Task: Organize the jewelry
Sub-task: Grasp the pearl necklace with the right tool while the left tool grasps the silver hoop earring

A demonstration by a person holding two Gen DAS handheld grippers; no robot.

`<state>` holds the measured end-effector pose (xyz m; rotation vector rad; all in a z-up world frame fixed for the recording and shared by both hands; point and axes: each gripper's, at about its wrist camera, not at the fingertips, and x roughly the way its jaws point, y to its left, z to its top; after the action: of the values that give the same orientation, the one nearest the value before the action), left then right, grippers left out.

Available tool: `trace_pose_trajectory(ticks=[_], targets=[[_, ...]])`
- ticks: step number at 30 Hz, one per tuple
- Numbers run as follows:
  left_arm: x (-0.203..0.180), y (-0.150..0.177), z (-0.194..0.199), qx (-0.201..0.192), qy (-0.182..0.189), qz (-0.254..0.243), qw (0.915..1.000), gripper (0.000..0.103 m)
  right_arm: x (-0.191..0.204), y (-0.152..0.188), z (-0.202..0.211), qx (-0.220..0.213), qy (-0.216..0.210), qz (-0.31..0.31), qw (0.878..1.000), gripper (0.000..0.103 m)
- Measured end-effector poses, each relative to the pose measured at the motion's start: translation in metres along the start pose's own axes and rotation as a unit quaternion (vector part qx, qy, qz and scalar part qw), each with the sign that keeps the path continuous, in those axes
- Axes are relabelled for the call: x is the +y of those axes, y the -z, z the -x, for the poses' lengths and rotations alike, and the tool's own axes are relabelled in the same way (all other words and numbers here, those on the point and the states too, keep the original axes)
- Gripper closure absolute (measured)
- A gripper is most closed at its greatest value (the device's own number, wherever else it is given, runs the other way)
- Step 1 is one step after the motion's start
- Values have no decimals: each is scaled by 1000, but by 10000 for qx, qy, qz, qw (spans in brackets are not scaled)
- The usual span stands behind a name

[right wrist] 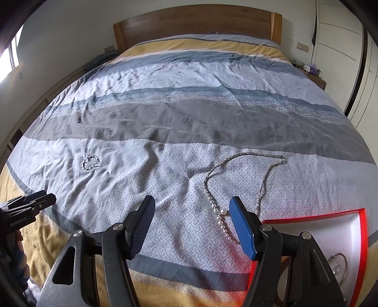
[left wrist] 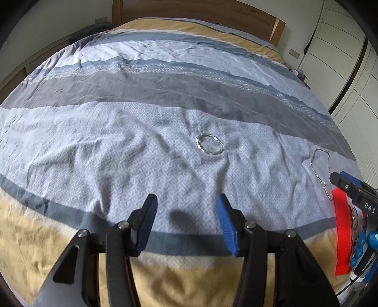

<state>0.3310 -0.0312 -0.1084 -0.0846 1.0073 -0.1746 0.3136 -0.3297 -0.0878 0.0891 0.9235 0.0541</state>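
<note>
A silver bracelet (left wrist: 209,144) lies in a ring on the patterned blue band of the bedspread, ahead and a little right of my open, empty left gripper (left wrist: 186,200). It also shows far left in the right wrist view (right wrist: 90,162). A long silver necklace (right wrist: 236,179) lies in a loop just ahead of my open, empty right gripper (right wrist: 192,205); its near end passes by the right blue finger (right wrist: 241,222). A red box with a white inside (right wrist: 352,238) sits at lower right and holds a thin ring-shaped piece (right wrist: 340,262). The necklace (left wrist: 322,170) and box (left wrist: 341,233) show at the right edge of the left wrist view.
The striped bedspread (left wrist: 141,94) covers a wide bed with a wooden headboard (right wrist: 196,21). White wardrobe doors (right wrist: 342,47) stand on the right, with a small bedside table (right wrist: 314,73). The other gripper shows at far left in the right wrist view (right wrist: 26,205).
</note>
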Motion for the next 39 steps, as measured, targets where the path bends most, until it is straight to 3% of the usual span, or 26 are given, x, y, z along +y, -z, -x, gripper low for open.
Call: trace_pose_trajectory(ticks=[7, 12, 23, 25, 28, 30, 33, 39], targets=[[0, -33, -36, -31, 220, 309, 9993, 54, -8, -7, -46, 304, 86, -136, 9994, 39], [4, -46, -55, -43, 106, 394, 9992, 54, -12, -11, -64, 366, 156, -153, 9991, 42], [-23, -53, -92, 21, -332, -442, 9985, 56, -6, -15, -89, 579, 330, 208, 9976, 52], [-28, -54, -95, 3, -308, -613, 9976, 62, -4, -16, -94, 661, 349, 316, 9967, 54], [-31, -55, -94, -16, -142, -715, 9973, 84, -3, -20, -98, 733, 203, 312, 9966, 62], [-32, -53, -92, -46, -126, -730, 9972, 95, -3, -21, -97, 738, 63, 268, 9969, 79], [-31, -50, -83, -109, -71, -657, 9978, 98, 3, -17, -92, 734, -212, 243, 9968, 99], [-36, -37, -55, -185, 68, -620, 9979, 98, 21, -8, -61, 303, -832, 97, 9960, 100]])
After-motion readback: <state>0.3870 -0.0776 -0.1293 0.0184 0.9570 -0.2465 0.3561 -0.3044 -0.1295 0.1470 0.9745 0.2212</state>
